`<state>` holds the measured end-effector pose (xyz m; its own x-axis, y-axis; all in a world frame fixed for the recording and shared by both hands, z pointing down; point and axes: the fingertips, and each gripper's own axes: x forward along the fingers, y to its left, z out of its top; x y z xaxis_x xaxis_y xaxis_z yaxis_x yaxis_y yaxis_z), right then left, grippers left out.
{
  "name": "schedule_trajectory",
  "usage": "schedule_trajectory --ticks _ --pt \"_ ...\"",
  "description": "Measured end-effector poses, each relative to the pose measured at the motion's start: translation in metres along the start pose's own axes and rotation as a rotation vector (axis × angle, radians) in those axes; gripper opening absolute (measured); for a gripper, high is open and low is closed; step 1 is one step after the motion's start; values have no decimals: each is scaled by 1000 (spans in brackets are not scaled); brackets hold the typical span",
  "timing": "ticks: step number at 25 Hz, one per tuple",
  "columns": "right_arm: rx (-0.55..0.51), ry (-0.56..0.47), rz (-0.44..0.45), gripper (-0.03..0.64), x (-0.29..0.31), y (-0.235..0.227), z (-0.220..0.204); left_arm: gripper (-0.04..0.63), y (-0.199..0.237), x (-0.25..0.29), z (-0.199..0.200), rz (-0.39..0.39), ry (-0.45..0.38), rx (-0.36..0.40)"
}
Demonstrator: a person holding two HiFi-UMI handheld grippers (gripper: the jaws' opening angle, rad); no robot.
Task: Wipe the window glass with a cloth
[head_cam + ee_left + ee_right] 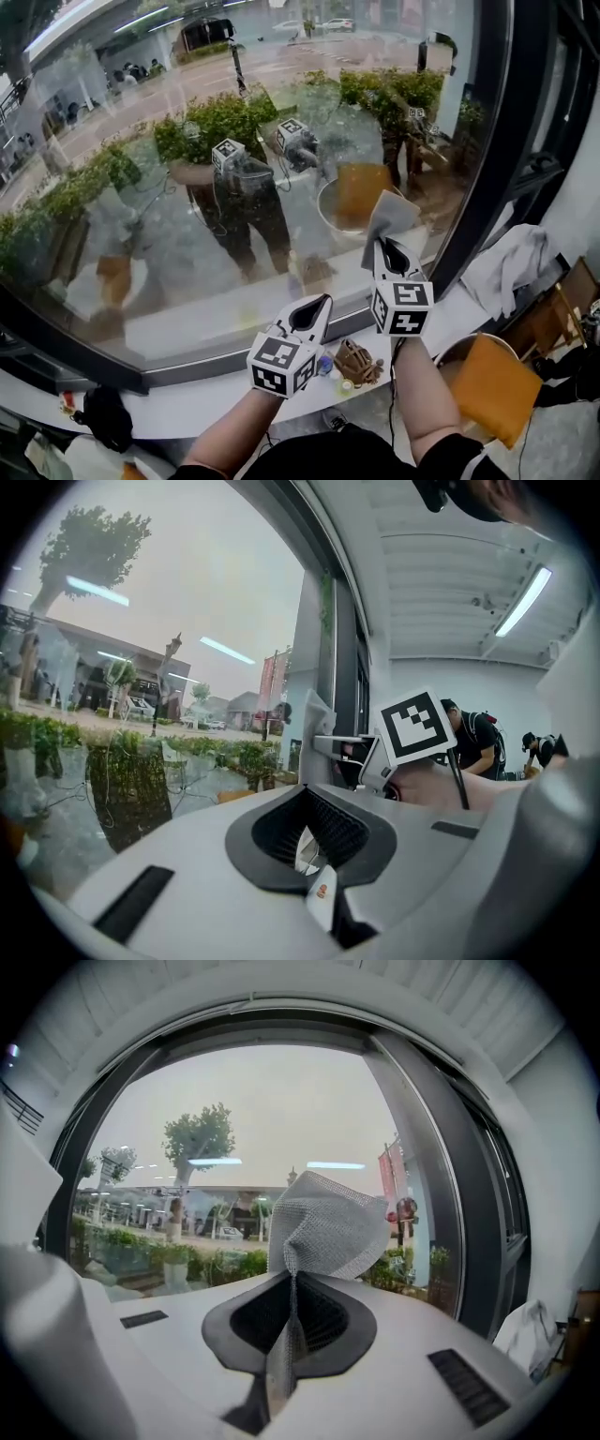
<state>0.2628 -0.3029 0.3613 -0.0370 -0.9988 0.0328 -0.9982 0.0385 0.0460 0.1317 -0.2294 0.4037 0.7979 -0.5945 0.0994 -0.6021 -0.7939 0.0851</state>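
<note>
The right gripper (390,251) pinches the grey cloth (390,215), held up near the glass (169,234) at the window's right side. The left gripper (313,316), lower and nearer, has its jaws together, empty.

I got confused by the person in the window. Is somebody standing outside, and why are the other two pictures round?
Head view: that figure is only a faint reflection; the window glass mirrors the person indoors, laid over the street. Left gripper view and right gripper view: wide-angle lenses bend straight frames into curves and leave dark corners. Right gripper view: the cloth looks sharp against a pale, bright sky.
</note>
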Motion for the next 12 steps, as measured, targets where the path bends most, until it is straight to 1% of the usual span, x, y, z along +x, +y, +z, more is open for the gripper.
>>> schedule_trajectory --ticks 4,12 --pt "-4 -20 -5 32 -18 14 10 6 -7 -21 3 -9 -11 8" --pt "-15 -40 -14 32 -48 12 22 6 -31 -34 9 -21 -38 9"
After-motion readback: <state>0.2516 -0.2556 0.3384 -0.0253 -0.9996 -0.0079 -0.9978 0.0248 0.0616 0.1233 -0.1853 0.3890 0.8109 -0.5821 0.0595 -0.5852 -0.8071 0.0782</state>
